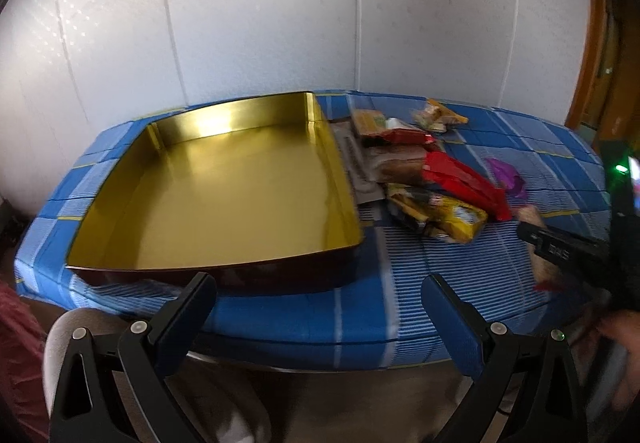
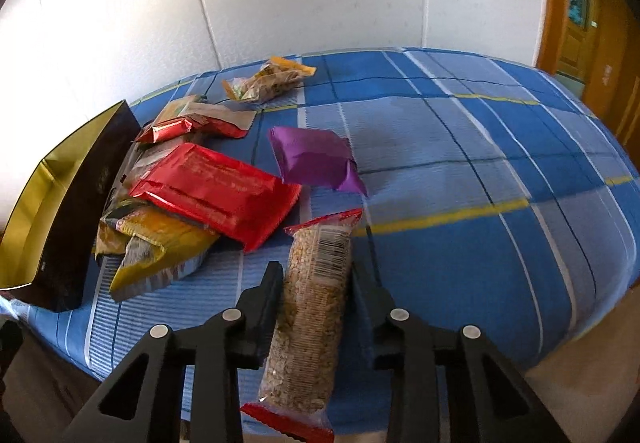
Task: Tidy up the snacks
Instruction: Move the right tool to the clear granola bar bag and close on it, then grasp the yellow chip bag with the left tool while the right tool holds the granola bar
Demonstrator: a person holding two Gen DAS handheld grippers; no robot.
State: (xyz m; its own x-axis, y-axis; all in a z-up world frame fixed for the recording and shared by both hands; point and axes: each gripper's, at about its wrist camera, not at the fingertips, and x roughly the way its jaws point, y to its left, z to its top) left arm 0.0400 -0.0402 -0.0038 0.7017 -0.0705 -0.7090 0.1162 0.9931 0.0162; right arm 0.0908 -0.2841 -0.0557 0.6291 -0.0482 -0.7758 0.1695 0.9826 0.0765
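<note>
From the left wrist camera, the left gripper [image 1: 318,297] hangs at the near edge of a table spread with a blue plaid cloth [image 1: 400,307], its jaws spread wide and holding nothing. Ahead sits a shallow rectangular tin tray with a gold interior [image 1: 332,147], bare inside. Just right of the tray lies a heap of snack packets: a long red wrapper [image 1: 464,179], a yellow foil bag [image 1: 448,217] and a purple pouch [image 1: 506,175].

From the right wrist camera, the right gripper [image 2: 316,283] has its jaws clamped on a clear-wrapped granola bar with red ends [image 2: 312,307], held lengthwise between the fingers above the cloth. The remaining packets lie to the left beside the tray's dark outer wall [image 2: 80,211], a small orange-edged packet [image 2: 268,83] farther back.
</note>
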